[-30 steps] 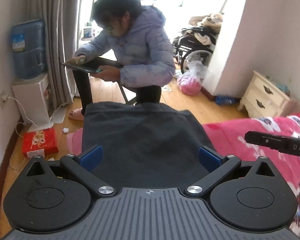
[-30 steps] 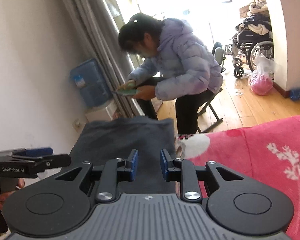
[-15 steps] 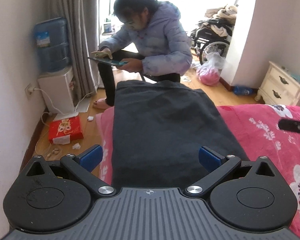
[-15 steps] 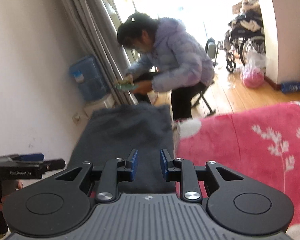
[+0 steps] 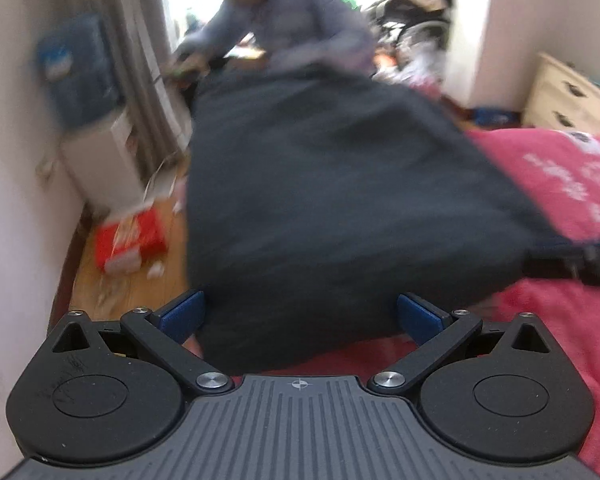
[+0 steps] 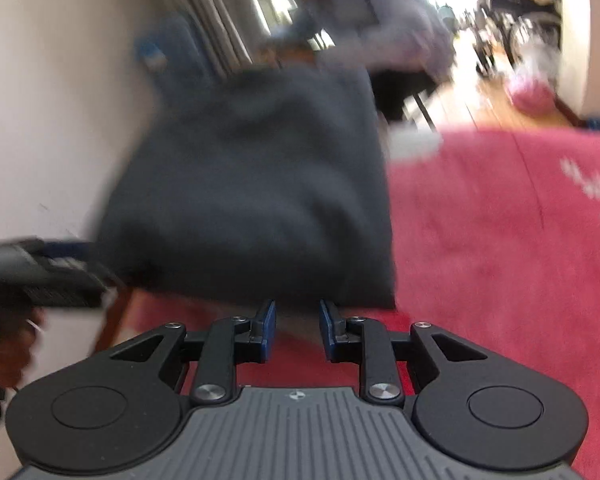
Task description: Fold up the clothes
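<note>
- As both grippers pointed steeply down at the bed, the dark garment [image 5: 332,200] lay straight ahead of the left gripper [image 5: 300,314], its near edge falling between the widely parted blue pads [image 5: 182,312], which touched nothing.
- From the right gripper [image 6: 297,316], the same garment [image 6: 252,200] sat just ahead and slightly to the left, its near hem just beyond the fingertips; the jaws stood narrowly parted, with only red blanket [image 6: 500,248] showing in the gap and no cloth pinched.
- Its long axis ran away from both grippers, toward the far end of the bed, where a person in a pale jacket [image 5: 300,12] sat bent over.
- Judging by the near hem, each gripper faced one near corner: the left gripper's tip [image 6: 48,280] showed at the garment's left corner in the right view, and the right gripper's tip [image 5: 572,262] at its right corner in the left view. Neither looked clearly nearer.
- A likely next move was a pinch at the two near corners, to carry the hem forward along that long axis.
- No writing could be read: motion blur smeared everything, and the print on the red box [image 5: 130,240] on the floor, left of the left gripper, was illegible.
</note>
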A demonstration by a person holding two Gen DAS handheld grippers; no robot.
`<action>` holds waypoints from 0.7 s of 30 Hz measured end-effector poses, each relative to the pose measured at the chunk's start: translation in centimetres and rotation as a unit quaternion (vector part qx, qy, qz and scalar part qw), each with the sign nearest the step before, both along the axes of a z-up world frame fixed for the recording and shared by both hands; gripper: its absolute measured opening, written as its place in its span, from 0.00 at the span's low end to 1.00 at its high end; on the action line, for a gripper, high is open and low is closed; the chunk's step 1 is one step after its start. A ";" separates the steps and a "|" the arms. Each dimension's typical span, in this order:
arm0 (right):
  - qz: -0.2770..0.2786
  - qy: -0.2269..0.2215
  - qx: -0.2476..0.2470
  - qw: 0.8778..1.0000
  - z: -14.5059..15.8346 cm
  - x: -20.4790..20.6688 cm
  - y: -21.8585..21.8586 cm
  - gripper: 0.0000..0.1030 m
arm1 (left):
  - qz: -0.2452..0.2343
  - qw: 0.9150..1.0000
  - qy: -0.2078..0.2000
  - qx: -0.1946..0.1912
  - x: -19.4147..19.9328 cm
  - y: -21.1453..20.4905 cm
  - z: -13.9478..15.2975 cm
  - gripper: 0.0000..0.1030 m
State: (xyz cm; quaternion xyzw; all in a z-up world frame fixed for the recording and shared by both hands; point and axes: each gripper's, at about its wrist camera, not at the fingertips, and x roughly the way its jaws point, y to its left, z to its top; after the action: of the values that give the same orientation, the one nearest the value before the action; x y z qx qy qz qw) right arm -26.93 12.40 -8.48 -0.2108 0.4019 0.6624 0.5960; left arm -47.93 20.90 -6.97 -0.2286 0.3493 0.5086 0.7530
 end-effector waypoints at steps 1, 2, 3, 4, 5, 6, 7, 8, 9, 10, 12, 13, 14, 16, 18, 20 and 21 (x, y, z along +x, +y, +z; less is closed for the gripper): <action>-0.007 0.007 0.002 1.000 0.1 0.5 -0.4 0.25 | 0.009 1.000 -0.006 -0.010 -0.7 0.5 -0.3 1.00; -0.013 0.016 0.005 1.000 0.2 1.0 -0.9 0.25 | 0.019 1.000 -0.018 -0.018 -1.5 0.8 -0.2 0.99; -0.014 0.031 0.020 0.999 0.9 1.4 -1.6 0.25 | 0.029 0.999 -0.032 -0.020 -2.3 0.8 0.2 0.99; -0.013 0.044 0.039 0.998 1.9 1.8 -2.5 0.25 | 0.035 0.998 -0.045 -0.019 -3.1 0.8 0.7 0.99; -0.014 0.051 0.056 0.997 2.8 2.1 -3.2 0.25 | 0.036 0.998 -0.059 -0.013 -3.9 0.5 1.5 0.99; -0.016 0.056 0.071 0.996 3.7 2.3 -3.8 0.26 | 0.036 0.997 -0.071 -0.007 -4.7 0.2 2.3 0.99; -0.016 0.060 0.085 0.994 4.6 2.3 -4.1 0.26 | 0.031 0.996 -0.081 0.002 -5.2 -0.3 3.3 1.00; -0.016 0.062 0.094 0.994 5.0 2.3 -3.9 0.26 | 0.024 0.995 -0.091 0.014 -5.6 -0.7 4.1 1.00; -0.017 0.065 0.102 0.993 5.4 2.3 -3.8 0.26 | 0.011 0.994 -0.100 0.029 -5.7 -1.1 4.8 1.00; -0.018 0.069 0.106 0.992 5.5 2.2 -3.2 0.26 | -0.004 0.994 -0.104 0.044 -5.5 -1.4 5.4 1.00; -0.024 0.079 0.104 0.991 4.8 1.9 -2.0 0.26 | -0.033 0.992 -0.104 0.061 -4.1 -1.4 5.5 1.00; -0.029 0.083 0.095 0.992 4.0 1.7 -1.4 0.26 | -0.045 0.992 -0.102 0.063 -3.1 -1.3 5.2 1.00; -0.034 0.086 0.085 0.992 3.3 1.5 -0.8 0.26 | -0.056 0.992 -0.097 0.060 -2.1 -1.2 4.8 1.00; -0.041 0.073 0.055 0.995 1.5 1.0 -0.4 0.25 | -0.075 0.993 -0.076 0.041 -0.4 -0.6 3.3 1.00; -0.046 0.066 0.028 0.996 0.1 0.7 -0.9 0.25 | -0.071 0.996 -0.047 0.028 0.0 0.0 1.5 1.00; -0.050 0.068 0.012 0.996 0.0 0.9 -2.0 0.26 | -0.058 0.998 -0.032 0.015 -0.4 0.2 0.5 1.00; -0.054 0.066 0.014 0.996 0.3 1.1 -2.5 0.26 | -0.053 0.998 -0.032 0.012 -0.9 0.2 0.4 1.00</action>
State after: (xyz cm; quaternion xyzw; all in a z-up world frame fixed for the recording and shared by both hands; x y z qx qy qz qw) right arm -25.81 9.89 -8.19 -0.1359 0.4417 0.6474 0.6061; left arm -48.82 21.13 -6.59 -0.2169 0.3307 0.4647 0.7922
